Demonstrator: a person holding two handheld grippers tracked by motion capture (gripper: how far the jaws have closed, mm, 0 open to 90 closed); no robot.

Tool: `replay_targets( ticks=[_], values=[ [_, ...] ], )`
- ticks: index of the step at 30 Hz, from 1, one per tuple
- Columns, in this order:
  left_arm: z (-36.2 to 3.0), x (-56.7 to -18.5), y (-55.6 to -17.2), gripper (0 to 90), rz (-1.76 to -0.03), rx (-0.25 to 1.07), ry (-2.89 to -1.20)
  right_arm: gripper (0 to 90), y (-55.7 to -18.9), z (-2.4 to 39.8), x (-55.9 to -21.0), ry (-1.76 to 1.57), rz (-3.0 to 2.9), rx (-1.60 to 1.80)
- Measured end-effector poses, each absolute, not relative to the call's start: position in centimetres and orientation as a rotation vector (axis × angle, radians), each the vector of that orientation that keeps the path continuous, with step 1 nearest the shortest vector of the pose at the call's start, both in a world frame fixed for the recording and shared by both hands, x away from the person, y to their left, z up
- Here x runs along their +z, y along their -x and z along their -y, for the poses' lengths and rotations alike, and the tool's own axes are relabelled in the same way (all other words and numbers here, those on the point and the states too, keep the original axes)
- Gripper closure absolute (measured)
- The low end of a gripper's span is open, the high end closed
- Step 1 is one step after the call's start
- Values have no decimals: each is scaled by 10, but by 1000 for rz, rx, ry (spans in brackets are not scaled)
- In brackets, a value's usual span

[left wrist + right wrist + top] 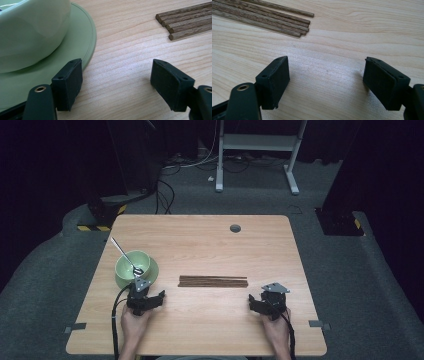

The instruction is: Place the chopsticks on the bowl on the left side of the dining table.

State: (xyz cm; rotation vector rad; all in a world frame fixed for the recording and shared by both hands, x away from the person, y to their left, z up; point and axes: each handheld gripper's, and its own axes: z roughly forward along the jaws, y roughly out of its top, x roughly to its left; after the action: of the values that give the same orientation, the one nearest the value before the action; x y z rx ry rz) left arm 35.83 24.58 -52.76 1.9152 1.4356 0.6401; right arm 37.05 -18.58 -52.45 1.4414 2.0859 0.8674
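Note:
A pale green bowl (132,262) stands on a matching green plate (152,272) at the table's left, with a metal spoon (125,254) leaning in it. Several dark wooden chopsticks (213,281) lie side by side mid-table. My left gripper (148,296) rests just in front of the plate, open, with bare wood between its jaws; in the left gripper view (116,80) the left jaw hangs over the plate (82,37) rim below the bowl (30,32), chopsticks (182,22) at upper right. My right gripper (261,303) rests open right of the chopsticks (267,17), nothing between its jaws (325,82).
The wooden table (200,330) has a round cable hole (235,228) near its far edge and tape marks at both front corners. Beyond it lie grey carpet, cables and a white desk frame (257,150). A person's hands hold both grippers at the near edge.

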Motion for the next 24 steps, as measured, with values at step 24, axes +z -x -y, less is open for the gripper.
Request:
replay_targets(
  ticks=[24],
  values=[
    [-248,-526,-360,257,-1417,593,-1901,219,-370,185,-524,-1439,-2087,872]
  ],
)
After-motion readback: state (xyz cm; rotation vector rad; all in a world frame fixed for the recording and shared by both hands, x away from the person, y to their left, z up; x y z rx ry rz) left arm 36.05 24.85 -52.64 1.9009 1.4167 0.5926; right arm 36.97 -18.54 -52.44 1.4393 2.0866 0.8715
